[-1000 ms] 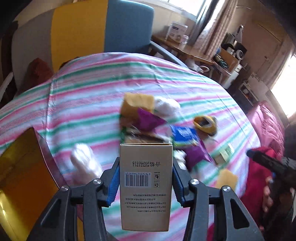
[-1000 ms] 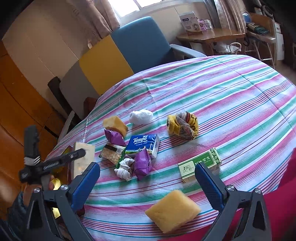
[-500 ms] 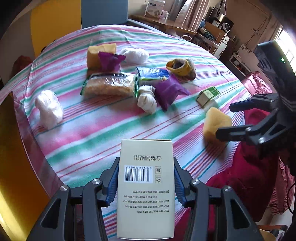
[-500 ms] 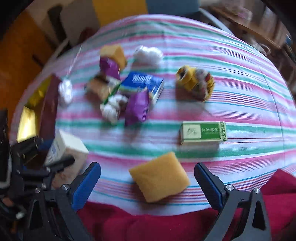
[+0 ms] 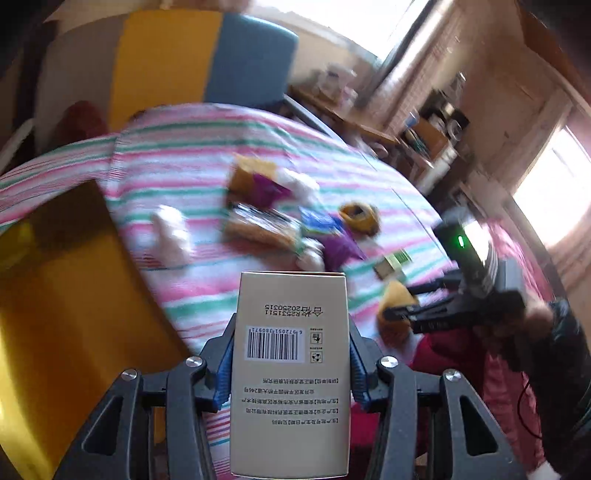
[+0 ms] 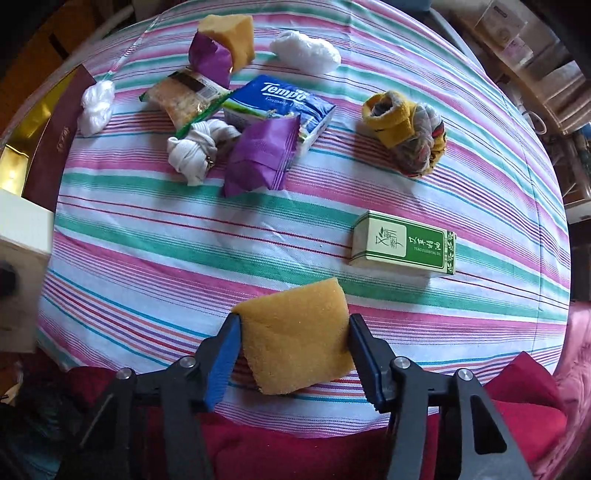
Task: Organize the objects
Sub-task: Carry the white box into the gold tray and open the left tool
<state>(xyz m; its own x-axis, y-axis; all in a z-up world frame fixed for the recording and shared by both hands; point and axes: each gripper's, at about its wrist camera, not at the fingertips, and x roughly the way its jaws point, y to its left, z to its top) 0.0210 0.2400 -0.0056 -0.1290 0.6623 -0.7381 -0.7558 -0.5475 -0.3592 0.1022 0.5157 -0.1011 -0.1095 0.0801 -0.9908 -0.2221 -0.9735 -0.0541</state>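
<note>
My left gripper [image 5: 290, 354] is shut on a beige carton with a barcode [image 5: 290, 369] and holds it over the table's near edge, beside the gold box [image 5: 62, 317]. My right gripper [image 6: 293, 339] is shut on a yellow sponge [image 6: 295, 339] at the front edge of the striped tablecloth [image 6: 184, 240]; the sponge also shows in the left wrist view [image 5: 397, 306]. The beige carton shows at the left edge of the right wrist view [image 6: 18, 258].
On the cloth lie a green box [image 6: 404, 249], a rolled yellow sock [image 6: 404, 134], a blue Tempo tissue pack [image 6: 280, 107], purple packets [image 6: 262, 158], a snack bag [image 6: 184, 98], white bundles [image 6: 197, 149], a second sponge [image 6: 231, 35]. A gold-lined box [image 6: 22, 147] stands left.
My right gripper has come down to the near sponge and shut on it. My left gripper, still holding the carton, has swung back toward the gold box.
</note>
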